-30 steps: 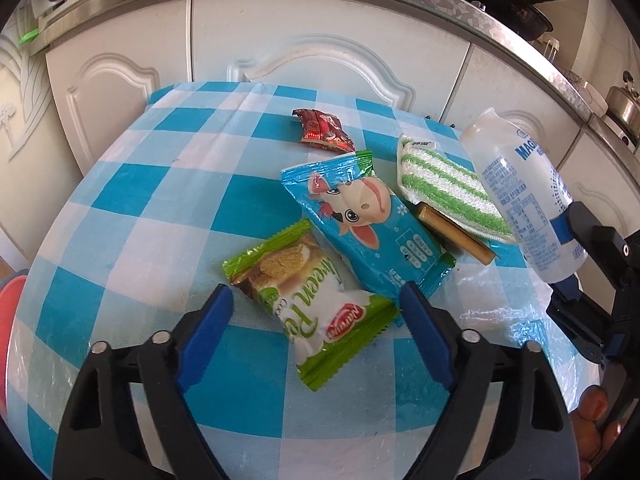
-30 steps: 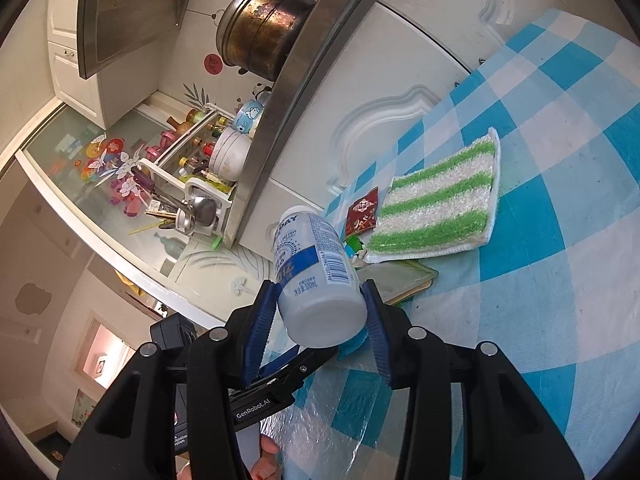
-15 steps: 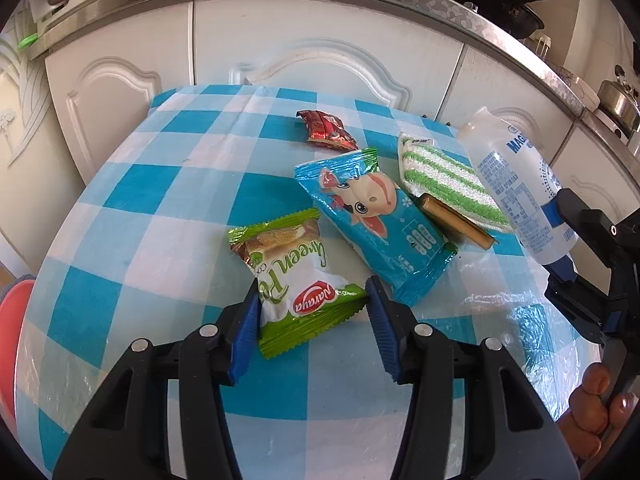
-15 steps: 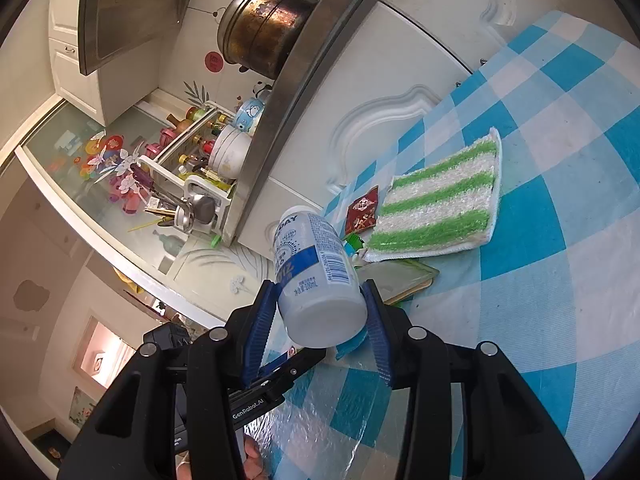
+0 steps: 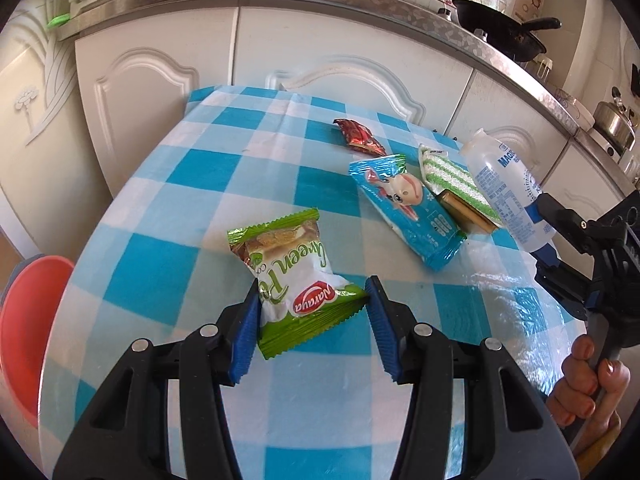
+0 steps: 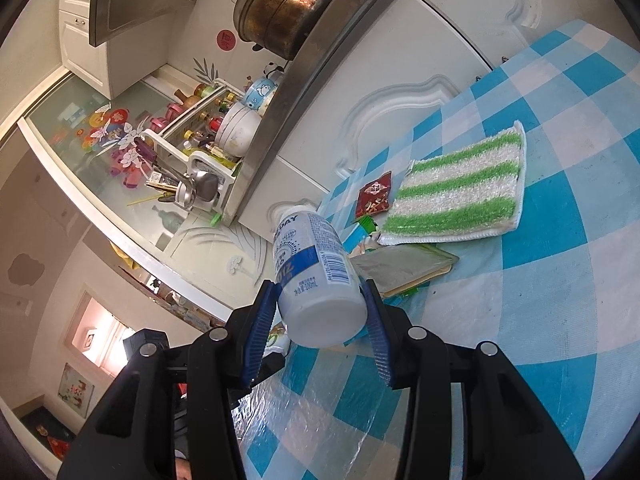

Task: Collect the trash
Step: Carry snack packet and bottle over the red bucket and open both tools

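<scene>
- The left gripper (image 5: 312,304) has just closed in; its blue pads pinch the near end of the green snack packet (image 5: 294,280), which lies on the checked tablecloth (image 5: 192,240).
- The right gripper (image 6: 320,312) clamps a white bottle (image 6: 316,272) by its base, above the table edge.
- The blue wrapper (image 5: 404,208), red wrapper (image 5: 358,142) and striped cloth (image 5: 452,180) lie farther off.
- A red basin (image 5: 28,320) sits below the table's left edge; its contents cannot be seen.

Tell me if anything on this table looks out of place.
The green-striped cloth lies among the wrappers and partly covers a gold packet; it looks like a cleaning rag, not trash. Nothing is visibly spilled or damaged.
</scene>
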`<state>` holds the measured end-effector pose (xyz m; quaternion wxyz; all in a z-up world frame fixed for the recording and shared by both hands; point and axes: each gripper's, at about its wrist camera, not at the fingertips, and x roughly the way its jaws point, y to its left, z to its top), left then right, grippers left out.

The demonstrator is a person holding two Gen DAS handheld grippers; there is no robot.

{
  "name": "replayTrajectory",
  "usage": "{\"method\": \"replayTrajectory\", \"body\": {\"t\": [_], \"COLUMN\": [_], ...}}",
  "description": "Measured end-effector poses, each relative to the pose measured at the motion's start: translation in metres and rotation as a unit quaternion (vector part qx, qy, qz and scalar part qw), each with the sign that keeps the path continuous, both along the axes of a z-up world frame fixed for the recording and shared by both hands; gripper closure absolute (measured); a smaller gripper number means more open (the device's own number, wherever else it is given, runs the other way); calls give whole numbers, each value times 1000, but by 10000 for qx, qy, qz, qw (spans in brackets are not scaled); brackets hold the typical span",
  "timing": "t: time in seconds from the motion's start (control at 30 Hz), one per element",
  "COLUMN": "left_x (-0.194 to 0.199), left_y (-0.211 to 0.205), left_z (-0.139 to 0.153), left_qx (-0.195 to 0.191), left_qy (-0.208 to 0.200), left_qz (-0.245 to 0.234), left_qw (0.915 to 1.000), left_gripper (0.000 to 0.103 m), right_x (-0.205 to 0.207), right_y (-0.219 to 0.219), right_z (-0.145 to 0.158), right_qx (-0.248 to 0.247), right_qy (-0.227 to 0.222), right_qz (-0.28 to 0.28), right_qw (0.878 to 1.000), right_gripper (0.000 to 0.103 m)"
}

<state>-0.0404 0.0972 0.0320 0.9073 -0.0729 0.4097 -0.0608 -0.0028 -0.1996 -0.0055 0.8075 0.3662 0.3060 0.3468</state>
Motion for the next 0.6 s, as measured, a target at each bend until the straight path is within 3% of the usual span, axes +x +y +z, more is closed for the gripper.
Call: {"method": "replayTrajectory", "body": {"t": [0.3, 0.6], "left_x": [-27, -56], "left_y": [44, 105], "left_z": [4, 17], "left_qx": [-145, -264], "left_qy": [-96, -308], "left_qz": [188, 595], "left_qw": [9997, 9974], "left_gripper": [51, 51], "right_x": [-9, -25], "right_y": [19, 74], "right_z": [-1, 2], "right_qx": [43, -145], "right_qy": [80, 140], "right_qz": [262, 822], "right_qw": [9996, 9964], "right_gripper": [57, 57]}}
